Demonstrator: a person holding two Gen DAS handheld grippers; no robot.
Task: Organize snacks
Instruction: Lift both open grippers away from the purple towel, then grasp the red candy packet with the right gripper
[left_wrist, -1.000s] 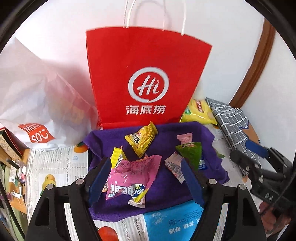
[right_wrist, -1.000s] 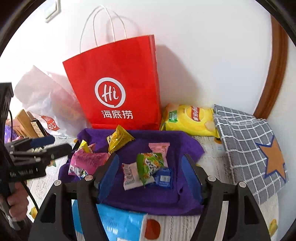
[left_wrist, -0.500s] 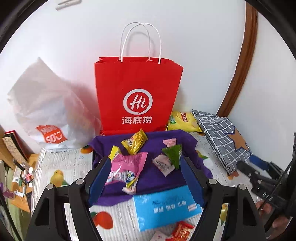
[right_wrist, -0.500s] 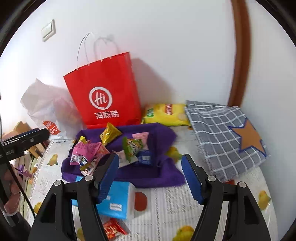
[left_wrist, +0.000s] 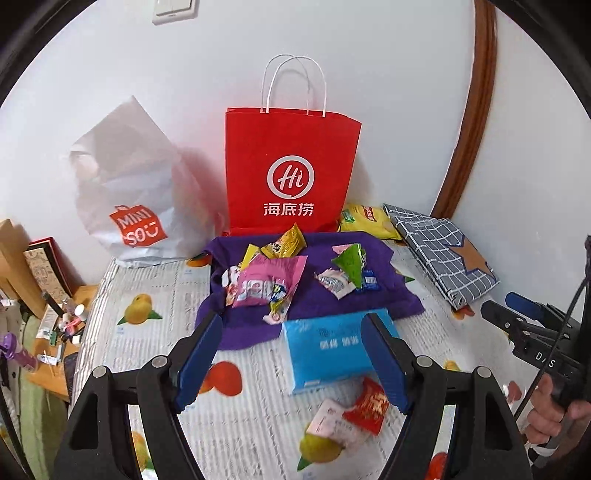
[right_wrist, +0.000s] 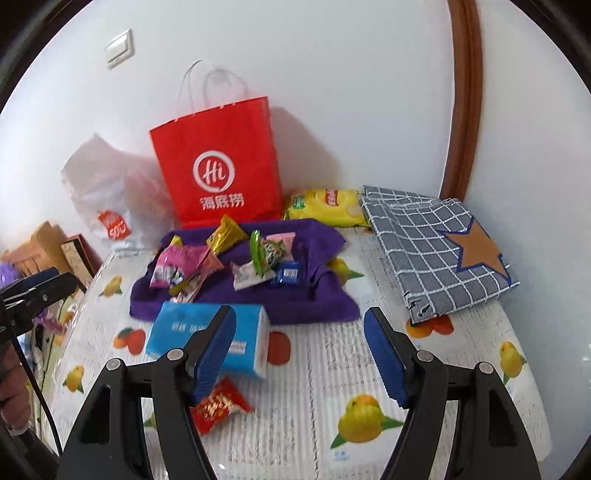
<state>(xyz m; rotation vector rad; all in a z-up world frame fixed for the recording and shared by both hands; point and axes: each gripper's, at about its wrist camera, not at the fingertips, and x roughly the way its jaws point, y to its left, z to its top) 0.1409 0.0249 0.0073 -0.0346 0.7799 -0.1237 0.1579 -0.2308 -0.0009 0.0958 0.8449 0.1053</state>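
Several small snack packets lie on a purple cloth (left_wrist: 317, 302) (right_wrist: 306, 302): a pink packet (left_wrist: 264, 280) (right_wrist: 177, 264), a yellow one (left_wrist: 284, 242) (right_wrist: 226, 233), a green one (left_wrist: 351, 260) (right_wrist: 264, 254). A blue tissue pack (left_wrist: 328, 349) (right_wrist: 173, 328) lies in front of the cloth, with a red packet (left_wrist: 369, 404) (right_wrist: 218, 404) nearer still. A yellow chip bag (left_wrist: 364, 221) (right_wrist: 325, 205) rests by the wall. My left gripper (left_wrist: 291, 354) hangs open above the tissue pack, holding nothing. My right gripper (right_wrist: 299, 350) is opening over bare tablecloth, nothing between its fingers.
A red paper bag (left_wrist: 291, 173) (right_wrist: 218, 166) stands against the wall behind the cloth, a white plastic bag (left_wrist: 129, 199) (right_wrist: 103, 192) to its left. A grey checked fabric bag with a star (left_wrist: 443, 254) (right_wrist: 439, 251) lies at right. Clutter sits beyond the table's left edge (left_wrist: 55, 321).
Both grippers have pulled back and risen from the purple cloth, so the tissue pack and red packet have come into view. The right jaws stand slightly wider.
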